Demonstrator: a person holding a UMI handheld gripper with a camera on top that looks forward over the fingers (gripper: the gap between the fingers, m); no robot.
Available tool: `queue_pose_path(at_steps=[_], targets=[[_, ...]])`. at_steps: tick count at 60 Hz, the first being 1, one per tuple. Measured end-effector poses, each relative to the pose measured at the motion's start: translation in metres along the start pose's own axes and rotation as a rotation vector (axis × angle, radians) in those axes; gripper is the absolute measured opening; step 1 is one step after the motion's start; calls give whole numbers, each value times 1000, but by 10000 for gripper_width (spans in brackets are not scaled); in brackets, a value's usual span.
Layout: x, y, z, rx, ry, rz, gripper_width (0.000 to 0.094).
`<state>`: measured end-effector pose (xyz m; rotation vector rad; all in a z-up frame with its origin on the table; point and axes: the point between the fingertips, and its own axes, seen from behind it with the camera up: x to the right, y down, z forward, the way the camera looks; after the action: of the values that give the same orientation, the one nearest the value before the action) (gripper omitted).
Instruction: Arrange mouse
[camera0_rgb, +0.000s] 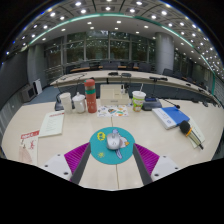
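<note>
A small grey-white mouse (116, 140) lies on a round teal mat (112, 146) with small yellow marks, on the pale wooden table (60, 140). The mat and mouse lie between my gripper's fingers and just ahead of the fingertips. My gripper (112, 168) is open; its purple pads (76, 155) stand wide apart, one on each side of the mat, with clear gaps to the mouse. Neither finger touches the mouse.
Beyond the mat stand a red-orange can stack (91, 96), white cups (68, 101) and a cup (138, 100). A blue book (172, 116) lies to the right, papers (50, 123) and a red-white leaflet (27, 143) to the left.
</note>
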<state>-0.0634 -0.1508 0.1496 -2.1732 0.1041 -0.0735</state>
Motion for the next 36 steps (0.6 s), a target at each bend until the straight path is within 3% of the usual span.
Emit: queue_pose_path(at_steps=[16, 36], targets=[[2, 33, -149, 61, 3, -6, 851], [-4, 72, -219, 53, -25, -29, 856]])
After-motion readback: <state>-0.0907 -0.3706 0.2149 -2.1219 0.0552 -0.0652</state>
